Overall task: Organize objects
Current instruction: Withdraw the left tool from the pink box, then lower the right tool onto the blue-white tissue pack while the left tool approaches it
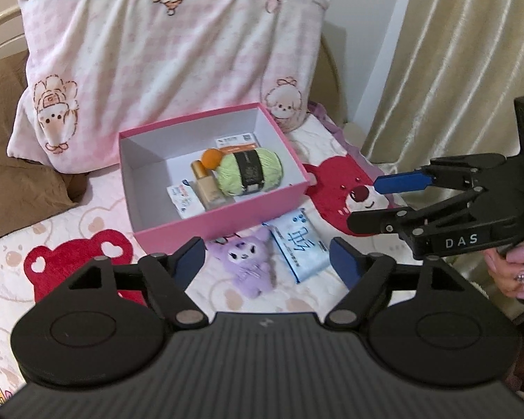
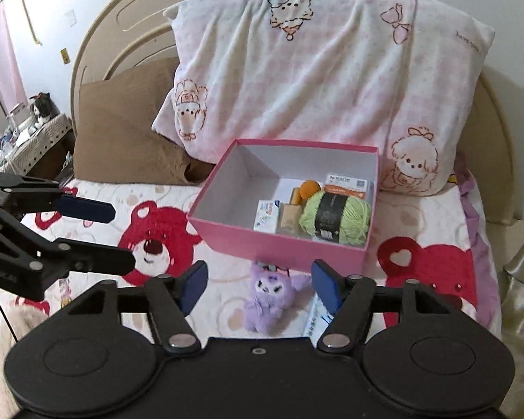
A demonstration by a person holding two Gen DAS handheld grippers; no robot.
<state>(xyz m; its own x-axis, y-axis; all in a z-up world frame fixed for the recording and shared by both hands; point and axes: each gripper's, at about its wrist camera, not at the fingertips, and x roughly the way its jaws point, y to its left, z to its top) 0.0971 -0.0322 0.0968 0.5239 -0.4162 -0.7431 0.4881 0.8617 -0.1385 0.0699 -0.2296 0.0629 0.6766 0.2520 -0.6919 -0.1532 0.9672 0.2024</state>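
A pink box point(image 1: 227, 218) point(image 2: 279, 244) stands open on the bed. Inside lie a green yarn ball point(image 1: 249, 173) point(image 2: 335, 216), an orange ball point(image 1: 211, 159), a beige bottle point(image 1: 206, 188), a small white packet point(image 1: 183, 200) and a card point(image 1: 235, 141). A purple plush toy point(image 1: 248, 265) point(image 2: 270, 296) and a blue tissue pack point(image 1: 300, 244) point(image 2: 316, 319) lie on the bedspread in front of the box. My left gripper point(image 1: 267, 262) point(image 2: 122, 237) is open and empty above the plush. My right gripper point(image 2: 260, 286) point(image 1: 363, 202) is open and empty, also just before the plush.
A large pink pillow point(image 1: 157, 56) point(image 2: 314, 80) leans on the headboard behind the box. A brown pillow point(image 2: 122, 129) lies to the left. Beige curtains point(image 1: 464, 52) hang at the right. A bedside table with a toy cat point(image 2: 42, 108) stands far left.
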